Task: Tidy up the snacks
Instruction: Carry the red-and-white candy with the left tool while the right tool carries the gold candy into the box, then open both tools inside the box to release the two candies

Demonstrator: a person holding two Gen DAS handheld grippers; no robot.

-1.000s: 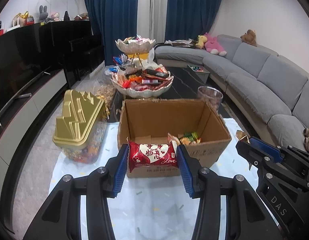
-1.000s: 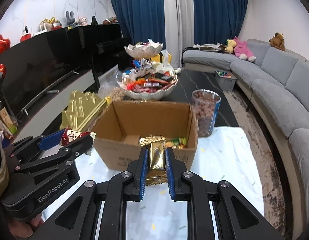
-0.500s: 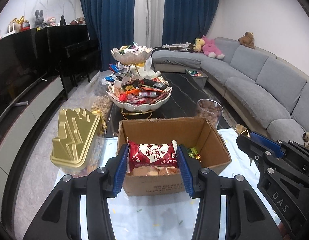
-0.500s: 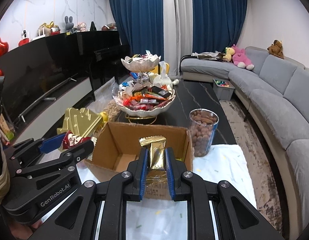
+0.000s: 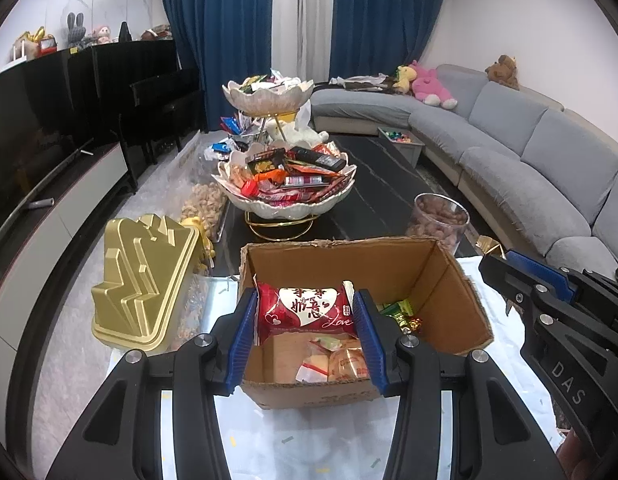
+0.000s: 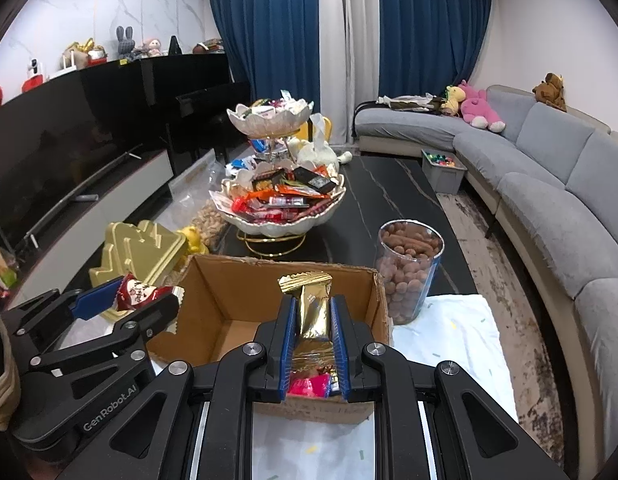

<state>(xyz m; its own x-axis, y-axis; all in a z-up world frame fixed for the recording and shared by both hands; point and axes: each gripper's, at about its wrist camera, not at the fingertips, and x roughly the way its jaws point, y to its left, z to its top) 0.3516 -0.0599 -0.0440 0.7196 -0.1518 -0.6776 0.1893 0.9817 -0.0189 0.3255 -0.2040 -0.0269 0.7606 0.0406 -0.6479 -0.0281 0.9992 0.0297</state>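
The left gripper (image 5: 305, 316) has its jaws pinching a red snack pack (image 5: 305, 312) with a white heart on it. The pack hangs over the near part of the cardboard box (image 5: 449, 280). The right gripper (image 6: 313, 332) has its jaws pressed on a gold snack bar (image 6: 311, 304). The bar stands up tall over the near right part of the box.

Some of the job looks done. Down in the box there are a few snacks: pale wrapped buns (image 5: 337, 360) near the front wall, green and gold candies (image 5: 401, 314) a bit further back, and a pink wrapper (image 6: 309, 384) just under the gold bar.

Much looks left to do. The two snacks in the jaws are not put down yet. Behind the box stands a big two-level shell bowl (image 5: 285, 204) heaped with snacks. I can't tell if the two snacks go into the box or up to that bowl.

A gold lidded tub (image 5: 145, 284) sits to the left of the box. A clear jar of nuts (image 6: 409, 268) sits just beside its right back corner. The box rests on a white cloth (image 6: 449, 344) on the desk.
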